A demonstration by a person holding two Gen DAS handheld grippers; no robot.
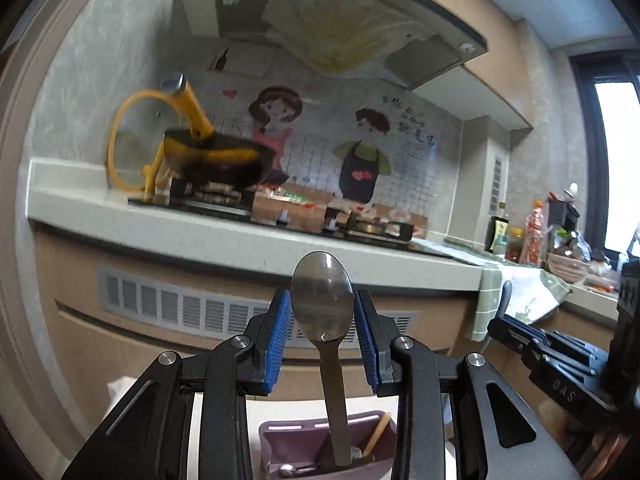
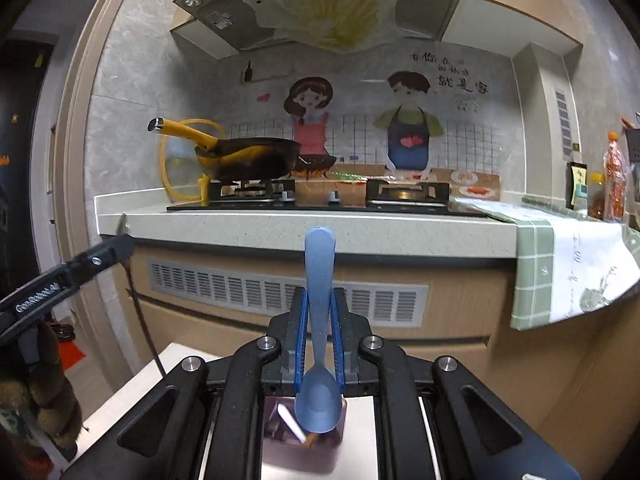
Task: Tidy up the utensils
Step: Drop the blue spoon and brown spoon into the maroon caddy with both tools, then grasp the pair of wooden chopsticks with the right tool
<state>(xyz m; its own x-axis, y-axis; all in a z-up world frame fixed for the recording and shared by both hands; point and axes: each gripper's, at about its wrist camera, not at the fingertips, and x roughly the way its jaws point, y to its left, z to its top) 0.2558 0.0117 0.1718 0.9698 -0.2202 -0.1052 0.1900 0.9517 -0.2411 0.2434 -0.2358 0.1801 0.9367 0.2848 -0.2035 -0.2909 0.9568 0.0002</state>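
2 spoons: metal spoon (image 1: 322,300) left view, blue spoon (image 2: 319,320) right view.

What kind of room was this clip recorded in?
A home kitchen, most likely: a gas hob set in a stone counter, a frying pan on one burner, and a range hood overhead.
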